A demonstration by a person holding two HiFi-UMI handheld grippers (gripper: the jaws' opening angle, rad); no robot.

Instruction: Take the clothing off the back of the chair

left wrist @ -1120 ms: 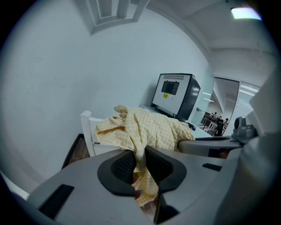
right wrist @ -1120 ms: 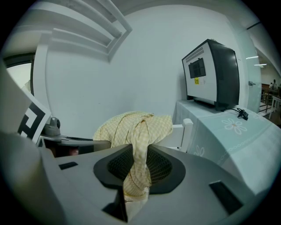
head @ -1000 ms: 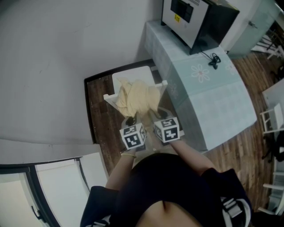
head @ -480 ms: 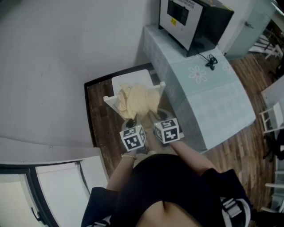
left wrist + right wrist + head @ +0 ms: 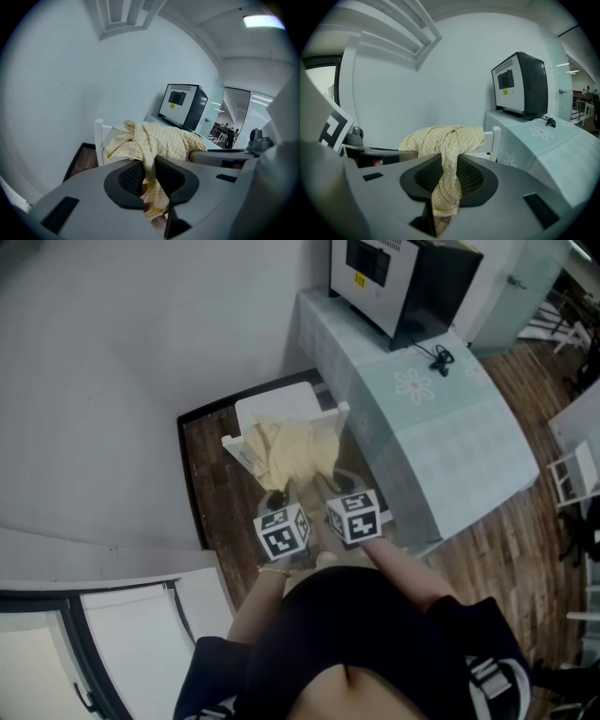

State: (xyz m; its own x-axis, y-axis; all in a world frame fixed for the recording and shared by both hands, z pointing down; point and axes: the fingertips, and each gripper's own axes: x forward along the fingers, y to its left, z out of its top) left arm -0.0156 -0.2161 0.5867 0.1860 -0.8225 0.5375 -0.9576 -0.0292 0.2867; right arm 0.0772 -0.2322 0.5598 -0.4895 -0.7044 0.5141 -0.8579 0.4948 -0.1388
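Note:
A pale yellow checked garment (image 5: 292, 454) lies bunched over the back of a small white chair (image 5: 281, 409). In the head view both grippers sit side by side just below it. My left gripper (image 5: 277, 500) is shut on a fold of the cloth (image 5: 159, 154), which hangs down between its pads. My right gripper (image 5: 330, 486) is shut on another fold of the garment (image 5: 447, 159), with a strip trailing out below the jaws. The chair's top rail (image 5: 494, 138) shows beyond the cloth, still draped by it.
A table with a pale floral cloth (image 5: 441, 427) stands right of the chair, carrying a grey box-shaped machine (image 5: 398, 282) and a black cable (image 5: 441, 357). A plain wall (image 5: 112, 381) runs behind and left. Dark wood floor (image 5: 211, 493) surrounds the chair.
Both grippers have drawn back slightly toward me with the cloth held, and the garment has stretched a little off the chair back. The head view has shifted a bit.

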